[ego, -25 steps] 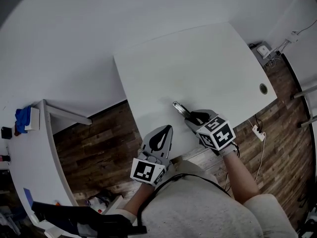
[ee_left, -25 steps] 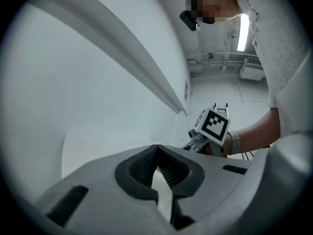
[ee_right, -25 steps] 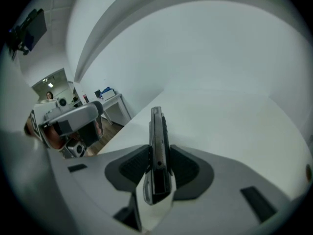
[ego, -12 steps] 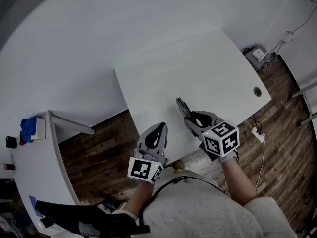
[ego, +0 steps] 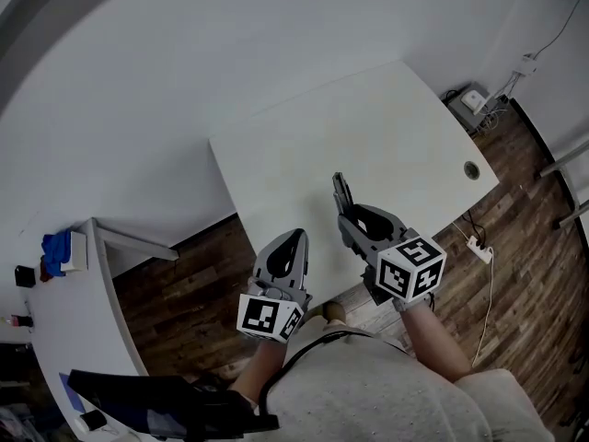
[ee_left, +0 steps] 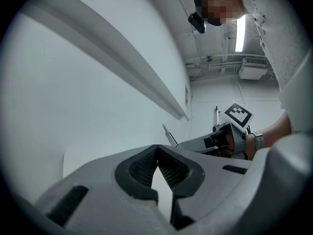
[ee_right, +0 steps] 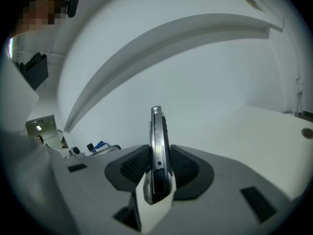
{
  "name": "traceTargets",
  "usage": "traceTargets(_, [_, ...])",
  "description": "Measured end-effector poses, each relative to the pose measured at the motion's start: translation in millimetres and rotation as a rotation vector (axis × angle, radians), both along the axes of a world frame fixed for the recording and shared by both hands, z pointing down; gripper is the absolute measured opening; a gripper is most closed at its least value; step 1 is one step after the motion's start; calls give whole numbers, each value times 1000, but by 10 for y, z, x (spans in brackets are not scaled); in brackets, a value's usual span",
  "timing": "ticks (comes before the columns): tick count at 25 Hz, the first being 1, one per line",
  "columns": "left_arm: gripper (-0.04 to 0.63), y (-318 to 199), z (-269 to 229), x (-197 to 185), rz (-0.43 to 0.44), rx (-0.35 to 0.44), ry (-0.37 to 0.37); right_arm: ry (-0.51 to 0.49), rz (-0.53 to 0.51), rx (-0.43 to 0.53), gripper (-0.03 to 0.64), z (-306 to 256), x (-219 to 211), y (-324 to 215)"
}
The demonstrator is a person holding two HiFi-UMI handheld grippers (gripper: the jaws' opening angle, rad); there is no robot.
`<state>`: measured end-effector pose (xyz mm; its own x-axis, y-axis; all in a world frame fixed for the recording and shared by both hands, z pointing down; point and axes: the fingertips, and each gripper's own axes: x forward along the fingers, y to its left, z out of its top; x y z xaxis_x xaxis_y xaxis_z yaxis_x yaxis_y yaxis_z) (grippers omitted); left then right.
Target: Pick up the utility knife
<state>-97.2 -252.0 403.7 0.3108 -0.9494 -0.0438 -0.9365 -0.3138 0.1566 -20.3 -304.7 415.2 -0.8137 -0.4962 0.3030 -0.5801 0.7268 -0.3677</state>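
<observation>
The utility knife (ee_right: pixel 157 148), slim, black and silver, stands on edge between the pads of my right gripper (ee_right: pixel 159 169), which is shut on it. In the head view the knife (ego: pixel 342 191) sticks out ahead of the right gripper (ego: pixel 352 215), lifted above the white table (ego: pixel 304 155). My left gripper (ego: pixel 287 251) hovers near the table's front edge, its jaws shut with nothing in them. The left gripper view shows its closed tips (ee_left: pixel 156 153) and, beyond them, the right gripper's marker cube (ee_left: pixel 238 114) with the knife tip (ee_left: pixel 168 133).
A cable hole (ego: pixel 472 168) sits near the table's right corner. Wood floor (ego: pixel 184 288) lies to the left, with a white shelf unit (ego: pixel 64 284) holding small items. A power strip and cables (ego: pixel 477 245) lie on the floor at right.
My right gripper has risen with the knife, lifting it off the table and turning it to point more upward in the head view. The left gripper has also come up a little.
</observation>
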Motion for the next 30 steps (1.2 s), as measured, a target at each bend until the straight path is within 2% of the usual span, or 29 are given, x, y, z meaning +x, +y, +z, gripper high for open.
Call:
traceTargets(4, [8, -4, -36, 80, 6, 8, -4, -44, 15, 51, 138, -153, -19, 77])
traceTargets(8, [8, -28, -75, 85, -1, 20, -3, -66, 20, 58, 138, -182, -28, 98])
traceTargets(22, [8, -18, -38, 15, -41, 16, -2, -61, 63, 62, 138, -132, 74, 1])
traceTargets(30, [8, -56, -14, 43, -32, 19, 7, -61, 76, 75, 138, -161, 114, -30])
